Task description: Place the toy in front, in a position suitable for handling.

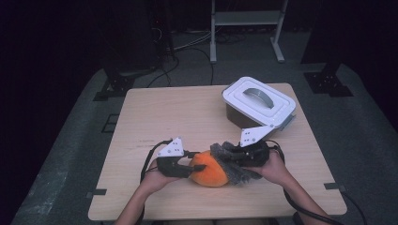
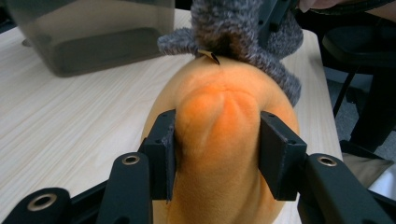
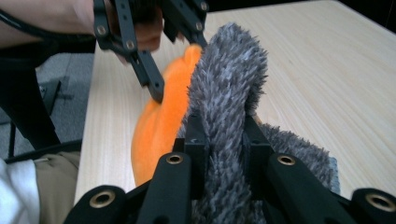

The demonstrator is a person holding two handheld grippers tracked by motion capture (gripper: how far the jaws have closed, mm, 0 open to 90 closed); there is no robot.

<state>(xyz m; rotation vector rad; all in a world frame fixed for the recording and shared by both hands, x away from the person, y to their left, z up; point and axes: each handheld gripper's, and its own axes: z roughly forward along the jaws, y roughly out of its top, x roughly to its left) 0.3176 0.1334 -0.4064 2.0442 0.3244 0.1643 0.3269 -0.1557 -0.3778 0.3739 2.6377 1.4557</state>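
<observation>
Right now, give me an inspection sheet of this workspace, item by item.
Surface: light wooden table, bare across its far left part.
Job's things: orange plush toy near the front edge, with a grey furry piece attached at its right end.
Clutter: lidded plastic container with a grey handle, at the far right of the table.
Grippers: left gripper is clamped on the orange plush; right gripper is clamped on the grey furry piece.
Cables: a black cable trails from the right gripper off the front edge; more cables lie on the floor beyond the table.
Surroundings: dark room, grey floor, a white metal frame behind the table.
</observation>
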